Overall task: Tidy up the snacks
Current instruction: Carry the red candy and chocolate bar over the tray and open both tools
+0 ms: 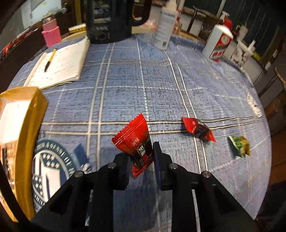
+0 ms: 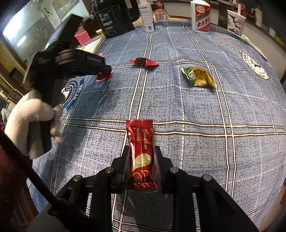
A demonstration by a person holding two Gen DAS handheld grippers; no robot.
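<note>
My left gripper [image 1: 141, 151] is shut on a bright red snack packet [image 1: 133, 137], which sticks up tilted from between its fingers above the blue checked tablecloth [image 1: 125, 80]. The right wrist view shows that same left gripper [image 2: 105, 71] in a white-gloved hand [image 2: 32, 114], the red packet [image 2: 102, 76] at its tip. My right gripper [image 2: 141, 155] is shut on a dark red and gold bar packet [image 2: 141, 139], held lengthwise between the fingers. A red-and-black packet [image 1: 197, 129] [image 2: 143, 62] and a green packet [image 1: 239, 146] [image 2: 198, 76] lie loose on the cloth.
A box with yellow-taped flaps [image 1: 38, 107] stands open at the left edge. At the back are a notebook with a pen [image 1: 60, 66], a pink bottle [image 1: 51, 33], a black kettle [image 1: 110, 19], a white spray bottle [image 1: 165, 26], a white liquor bottle [image 2: 200, 16] and a paper cup [image 2: 235, 22].
</note>
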